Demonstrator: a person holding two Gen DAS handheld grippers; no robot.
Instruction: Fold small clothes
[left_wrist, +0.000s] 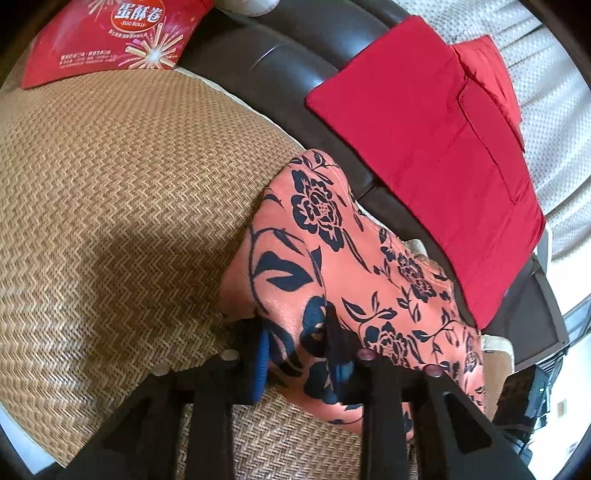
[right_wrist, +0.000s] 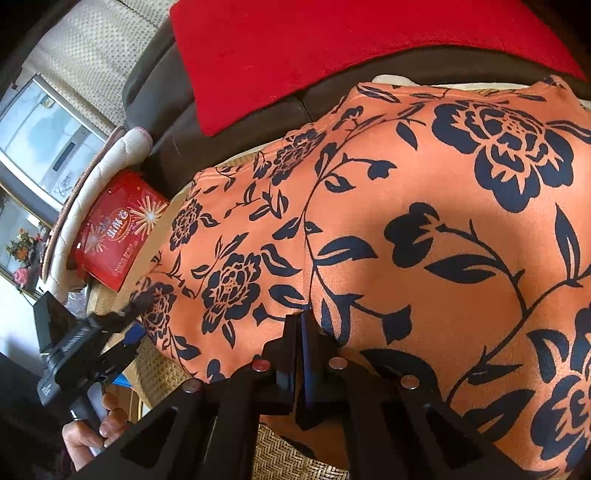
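Left gripper (left_wrist: 295, 354) is clamped on a fold of the orange floral garment (left_wrist: 354, 266), with the blue pads (left_wrist: 260, 365) pressed into the fabric at its near left edge. From the left wrist view the cloth runs from those fingers up and to the right, draped across the edge of the woven mat (left_wrist: 122, 206) and partly onto the dark brown sofa (left_wrist: 266, 62) behind it.

Right gripper (right_wrist: 301, 354) has its 2 jaws pinched together on the garment's near edge, with a thin blue pad (right_wrist: 306, 350) showing right at the nip. In the right wrist view the orange floral cloth fills most of the frame, bulging up and spreading far and right from the grip. Same view also catches the left gripper off at the near left, its fingers biting the garment's left corner, and the person's hand (right_wrist: 92, 432) wrapped round its handle.

Further out: a folded red cloth (left_wrist: 428, 147) lies flat on the sofa on the far side of the garment, just beside it. A red egg rolls box (left_wrist: 110, 37) sits at the far left of the mat, well apart from the garment. Patterned cream curtains (left_wrist: 546, 92) hang behind the sofa at the far right.
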